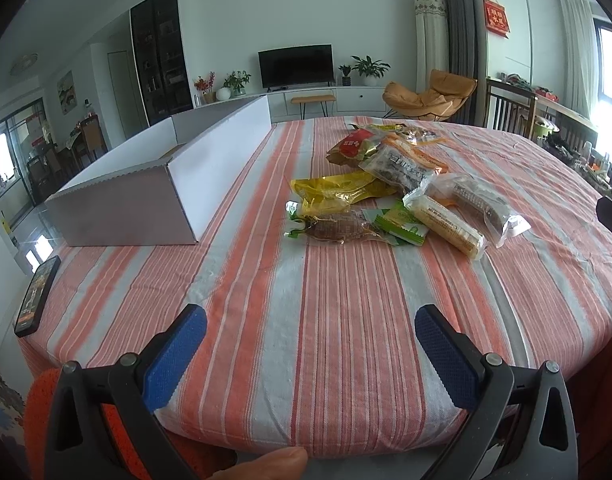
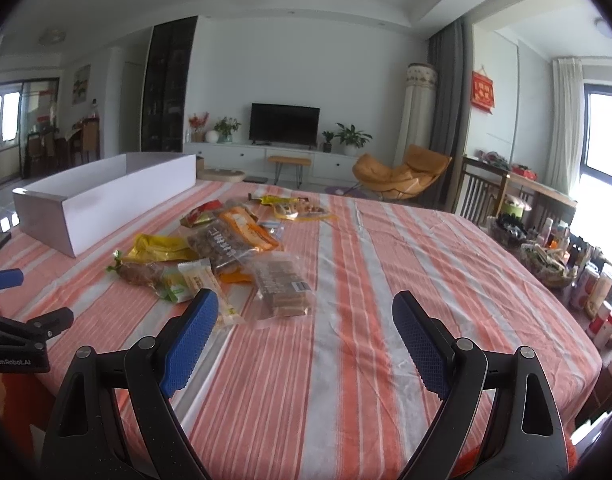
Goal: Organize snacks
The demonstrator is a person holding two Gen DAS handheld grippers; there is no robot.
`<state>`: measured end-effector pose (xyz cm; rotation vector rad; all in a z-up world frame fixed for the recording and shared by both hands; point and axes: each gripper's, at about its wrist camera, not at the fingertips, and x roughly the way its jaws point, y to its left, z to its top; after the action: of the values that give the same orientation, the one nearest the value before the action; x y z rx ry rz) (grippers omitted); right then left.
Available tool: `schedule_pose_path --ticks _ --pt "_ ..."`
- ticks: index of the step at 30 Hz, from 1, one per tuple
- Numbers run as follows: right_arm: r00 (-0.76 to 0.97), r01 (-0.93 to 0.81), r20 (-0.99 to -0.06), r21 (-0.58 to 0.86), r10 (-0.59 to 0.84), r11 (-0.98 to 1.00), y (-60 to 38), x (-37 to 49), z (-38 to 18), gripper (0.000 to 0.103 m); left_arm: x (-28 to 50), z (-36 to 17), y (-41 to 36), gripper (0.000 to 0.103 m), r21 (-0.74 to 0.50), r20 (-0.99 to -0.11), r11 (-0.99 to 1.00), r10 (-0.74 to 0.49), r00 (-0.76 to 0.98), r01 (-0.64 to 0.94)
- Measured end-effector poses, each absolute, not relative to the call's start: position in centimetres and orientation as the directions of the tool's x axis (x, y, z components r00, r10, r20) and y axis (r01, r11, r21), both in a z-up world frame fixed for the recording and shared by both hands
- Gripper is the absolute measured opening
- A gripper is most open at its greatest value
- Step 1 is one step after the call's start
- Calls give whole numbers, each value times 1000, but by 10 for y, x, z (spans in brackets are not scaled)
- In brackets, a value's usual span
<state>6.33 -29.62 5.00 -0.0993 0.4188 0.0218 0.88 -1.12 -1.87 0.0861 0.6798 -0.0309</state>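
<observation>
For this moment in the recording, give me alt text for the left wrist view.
A pile of snack packets lies on a table under a red-striped tablecloth, ahead of the open, empty left gripper. A long white cardboard box sits left of the pile, with a phone at the near-left table edge.

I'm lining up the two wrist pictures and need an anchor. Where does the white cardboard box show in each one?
Left wrist view: the white box sits left of centre, on the striped tablecloth, to the left of the snack pile.
Right wrist view: the box lies at the upper left, again left of the snack pile.
Shared landmark: the television on the far wall.
</observation>
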Motion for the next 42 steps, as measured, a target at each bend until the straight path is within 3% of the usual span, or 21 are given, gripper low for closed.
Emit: schedule_pose_path --ticks 42 --pt "895 -65 -447 -124 3 990 -291 72 38 91 24 -40 -11 103 73 -696 996 8 718 60"
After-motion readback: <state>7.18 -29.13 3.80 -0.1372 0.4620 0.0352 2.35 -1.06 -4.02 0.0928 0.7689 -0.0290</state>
